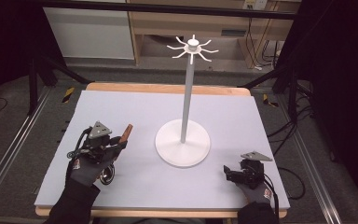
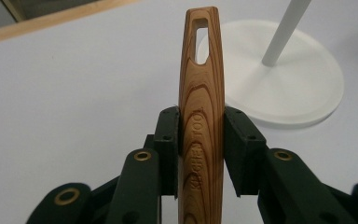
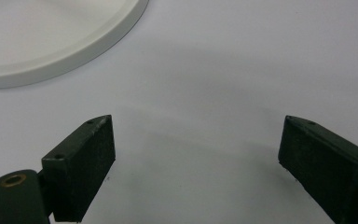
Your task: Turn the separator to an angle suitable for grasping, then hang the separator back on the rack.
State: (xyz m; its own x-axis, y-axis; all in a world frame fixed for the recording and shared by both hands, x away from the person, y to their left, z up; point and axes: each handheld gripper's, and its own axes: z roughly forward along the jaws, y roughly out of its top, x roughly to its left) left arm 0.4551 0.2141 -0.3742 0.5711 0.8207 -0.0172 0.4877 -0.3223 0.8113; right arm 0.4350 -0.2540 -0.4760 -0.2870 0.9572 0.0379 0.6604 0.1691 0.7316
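The left tool (image 1: 116,142) is clamped on a wooden utensil handle (image 1: 127,133), at about 9 o'clock from the white hanging stand (image 1: 182,142) on the pale surface (image 1: 135,107). The handle's free end points toward 1 o'clock. The right tool (image 1: 230,173) rests at 4 o'clock from the stand base, jaws spread wide with nothing between them.

Procedure, as judged: raise the utensil to 1 of the hooks (image 1: 192,48) at the pole top, keep the handle slot facing the hook tip, then lower until the slot seats. Maintain grip until then; the handle's smooth, tapered form may slip.

The left gripper view shows what the high view cannot: both pads (image 2: 169,140) pressing the handle's (image 2: 200,121) flanks below the slot (image 2: 200,44), and lettering on the wood. The high view alone shows the hooks. The right gripper view shows the stand base rim (image 3: 74,51) near the open right tool (image 3: 196,163).
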